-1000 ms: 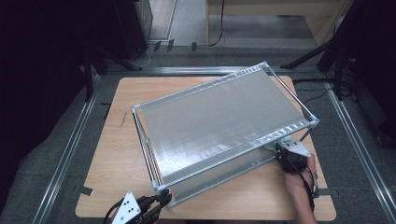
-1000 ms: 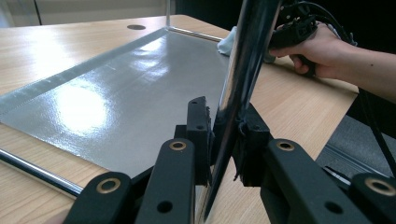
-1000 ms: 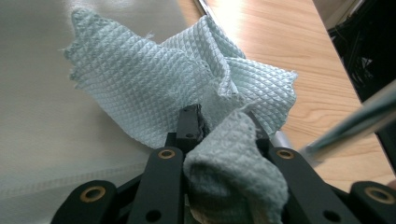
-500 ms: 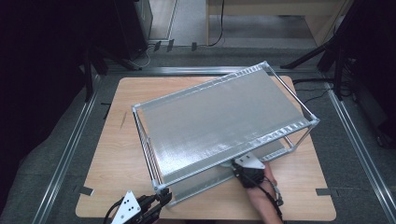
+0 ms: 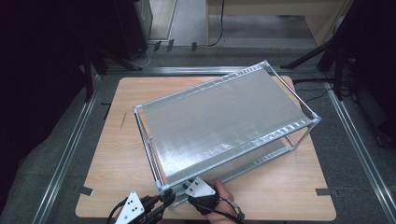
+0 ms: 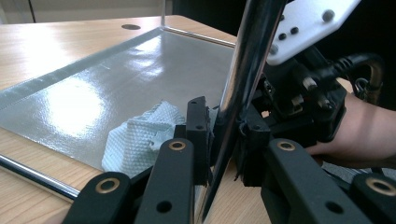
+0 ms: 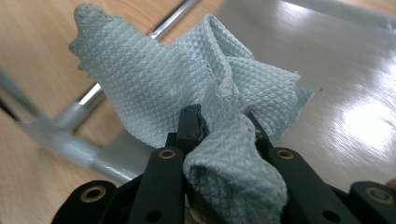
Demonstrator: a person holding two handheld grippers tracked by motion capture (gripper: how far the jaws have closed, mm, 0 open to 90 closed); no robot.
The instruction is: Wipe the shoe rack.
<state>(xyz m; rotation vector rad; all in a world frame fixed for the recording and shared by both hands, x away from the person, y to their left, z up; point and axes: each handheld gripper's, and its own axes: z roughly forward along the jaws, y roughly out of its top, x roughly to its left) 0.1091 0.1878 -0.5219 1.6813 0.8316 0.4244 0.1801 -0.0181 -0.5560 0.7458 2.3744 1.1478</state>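
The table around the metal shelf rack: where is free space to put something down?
Bare tabletop lies left of the shelf rack, with a smaller strip near the front right corner. The rack's front left corner is crowded: left gripper clamps its post, right gripper holds a cloth.

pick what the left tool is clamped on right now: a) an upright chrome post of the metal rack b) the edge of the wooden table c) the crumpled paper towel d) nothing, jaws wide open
a: in the left gripper view the left tool has both jaws pressed against the chrome post of the rack, while the paper towel sits in the right tool.
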